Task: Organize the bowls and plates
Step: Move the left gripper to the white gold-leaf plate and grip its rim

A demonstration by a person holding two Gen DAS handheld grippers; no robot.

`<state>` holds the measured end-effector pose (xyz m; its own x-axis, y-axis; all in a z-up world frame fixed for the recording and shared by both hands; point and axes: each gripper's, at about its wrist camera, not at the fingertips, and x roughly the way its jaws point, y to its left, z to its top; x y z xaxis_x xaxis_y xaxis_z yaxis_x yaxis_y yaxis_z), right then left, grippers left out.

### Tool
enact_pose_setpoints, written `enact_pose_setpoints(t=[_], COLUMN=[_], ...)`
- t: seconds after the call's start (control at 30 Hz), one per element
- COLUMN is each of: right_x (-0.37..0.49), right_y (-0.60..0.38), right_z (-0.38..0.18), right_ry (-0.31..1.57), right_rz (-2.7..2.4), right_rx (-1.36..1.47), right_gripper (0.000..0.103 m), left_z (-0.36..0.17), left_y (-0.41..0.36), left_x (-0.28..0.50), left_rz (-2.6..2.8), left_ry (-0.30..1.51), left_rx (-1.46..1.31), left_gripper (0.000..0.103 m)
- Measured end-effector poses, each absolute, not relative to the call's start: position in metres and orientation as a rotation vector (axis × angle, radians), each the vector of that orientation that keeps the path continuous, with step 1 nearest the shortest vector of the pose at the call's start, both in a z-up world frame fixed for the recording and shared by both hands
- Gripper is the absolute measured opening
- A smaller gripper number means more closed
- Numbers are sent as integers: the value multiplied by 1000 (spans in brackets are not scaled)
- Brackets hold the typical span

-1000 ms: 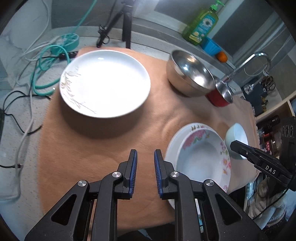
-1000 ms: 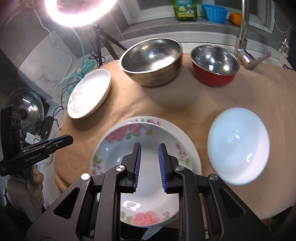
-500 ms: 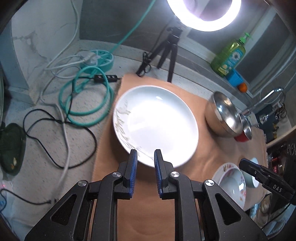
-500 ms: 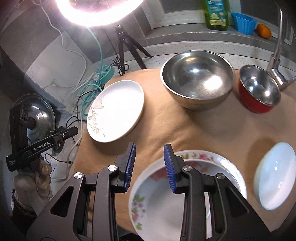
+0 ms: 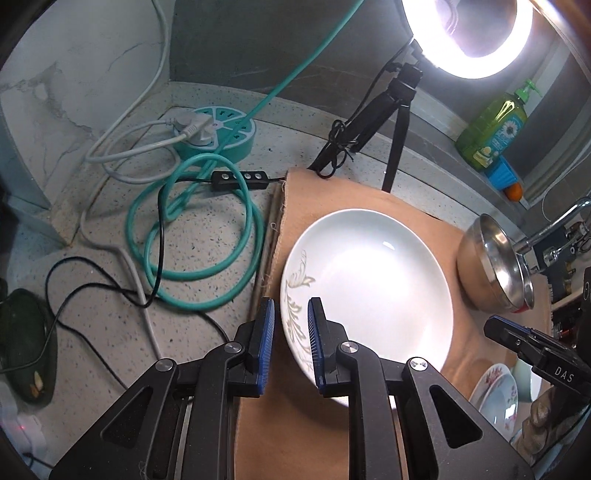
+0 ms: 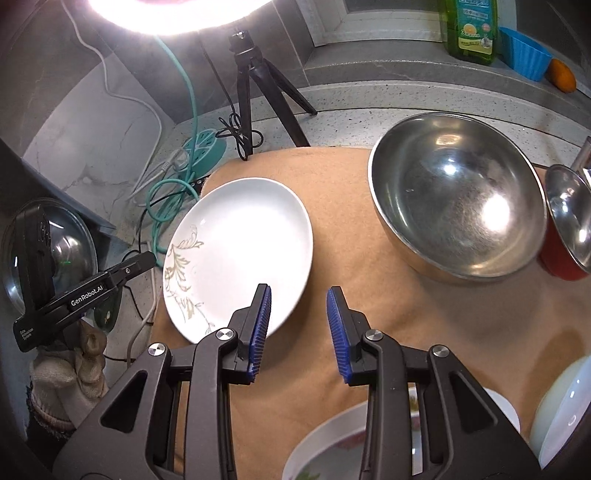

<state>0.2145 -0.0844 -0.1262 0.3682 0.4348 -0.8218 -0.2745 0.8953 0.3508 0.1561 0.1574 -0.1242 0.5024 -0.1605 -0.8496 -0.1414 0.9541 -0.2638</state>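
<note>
A white plate with a gold leaf pattern (image 5: 369, 288) (image 6: 240, 251) lies on the left part of the tan cloth (image 6: 369, 332). My left gripper (image 5: 291, 302) hovers at the plate's left rim, shut, holding nothing; the right wrist view shows its tip (image 6: 147, 258) just clear of the rim. My right gripper (image 6: 298, 291) stands open over the cloth at the plate's near right edge, nothing between its fingers. A large steel bowl (image 6: 458, 192) and a red bowl (image 6: 569, 236) stand at the back right. Floral plates (image 6: 332, 443) and a pale bowl (image 6: 561, 417) sit near the front.
A ring light on a black tripod (image 6: 251, 85) stands behind the cloth. Teal and black cables (image 5: 192, 236) and a round power hub (image 5: 218, 129) lie on the counter to the left. A green soap bottle (image 6: 469, 26), a blue cup (image 6: 524, 55) and a tap (image 5: 554, 229) line the back.
Both grippers have travelled left, from the floral plates to the white plate. The right gripper's jaws have widened. The floral plates have slid to the views' lower edge.
</note>
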Motion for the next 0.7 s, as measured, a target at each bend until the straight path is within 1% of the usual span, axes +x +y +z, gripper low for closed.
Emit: enact_pose_setpoints(t=[0.47, 0.63, 0.7], right_x=[247, 252, 254], right_y=[-75, -70, -67], right_z=[-155, -163, -165], right_ry=[1162, 1181, 1186], right_rz=[440, 445, 447], right_rx=[179, 183, 179], right_gripper=[32, 28, 23], left_z=[-141, -147, -148], left_y=[165, 164, 163], left_x=[182, 188, 189], left_rz=[-43, -51, -52], left_ry=[1102, 1118, 1120], left_rx=[-353, -353, -349], left_gripper=[16, 16, 16])
